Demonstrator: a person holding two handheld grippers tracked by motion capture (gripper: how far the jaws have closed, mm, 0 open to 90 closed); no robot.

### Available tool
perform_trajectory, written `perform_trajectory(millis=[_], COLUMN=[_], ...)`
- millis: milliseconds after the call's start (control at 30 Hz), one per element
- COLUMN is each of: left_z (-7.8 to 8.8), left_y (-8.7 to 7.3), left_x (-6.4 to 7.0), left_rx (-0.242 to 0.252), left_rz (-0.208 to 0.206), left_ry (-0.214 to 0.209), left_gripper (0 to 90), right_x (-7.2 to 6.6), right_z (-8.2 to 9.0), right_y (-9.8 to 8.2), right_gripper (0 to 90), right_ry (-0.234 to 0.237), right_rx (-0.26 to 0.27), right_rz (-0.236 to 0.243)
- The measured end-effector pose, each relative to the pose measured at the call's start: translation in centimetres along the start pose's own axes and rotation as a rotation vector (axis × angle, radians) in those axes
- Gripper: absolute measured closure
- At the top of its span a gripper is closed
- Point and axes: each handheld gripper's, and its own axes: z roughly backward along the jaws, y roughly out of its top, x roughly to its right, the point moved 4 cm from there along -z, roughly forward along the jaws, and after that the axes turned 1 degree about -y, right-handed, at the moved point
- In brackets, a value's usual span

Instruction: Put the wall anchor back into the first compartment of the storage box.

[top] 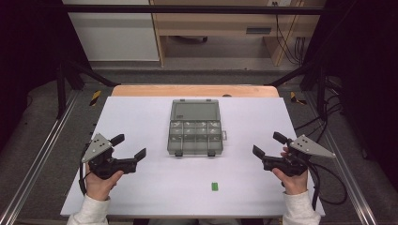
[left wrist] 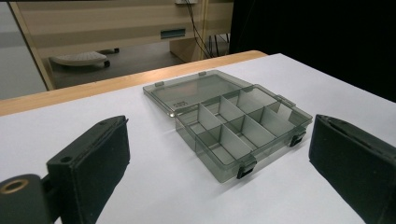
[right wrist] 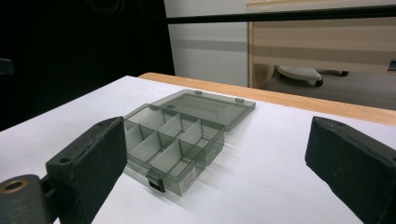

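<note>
Grey compartment box [top: 195, 136] at middle of white table [top: 141, 187], lid folded back flat toward far edge, compartments look empty. Small green piece [top: 214, 186] lies near front edge, well apart from box. Left gripper [top: 129, 146] left of box, jaws wide apart — nothing between them. Right gripper [top: 269, 144] right of box — likewise spread, nothing held.

The box [top: 195, 136] lies mid-surface [top: 141, 187], lid behind it; a small block [top: 214, 186] lies before it, well apart.
</note>
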Motion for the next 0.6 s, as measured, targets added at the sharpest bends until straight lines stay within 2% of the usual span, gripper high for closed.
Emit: perform_trajectory(millis=[233,300,333,567,600], left_z=[-0.8,-1.0,-1.3,-2.5,-3.0], left_y=[-0.4,-0.4,-0.5,-1.2,-1.5], left_x=[1.3,1.5,2.0,3.2,3.7], left_rx=[-0.037,-0.034,-0.045,-0.072,-0.090], left_rz=[-0.018,-0.015,-0.028,-0.013,-0.013], left_ry=[-0.006,-0.008,-0.012,-0.019,-0.023], left_gripper=[4.9,5.1,5.2,5.8,6.0], right_x=[0.0,0.0,0.0,-0.1,-0.1], right_z=[0.1,0.0,0.0,-0.1,-0.2], right_y=[0.0,-0.1,-0.1,-0.2,-0.3], right_gripper=[5.8,5.8,5.8,5.8,5.8], right_ry=[-0.007,-0.006,-0.007,-0.006,-0.006], right_rx=[0.000,-0.007,-0.007,-0.011,-0.015], right_rz=[0.000,0.006,0.004,0.006,0.003])
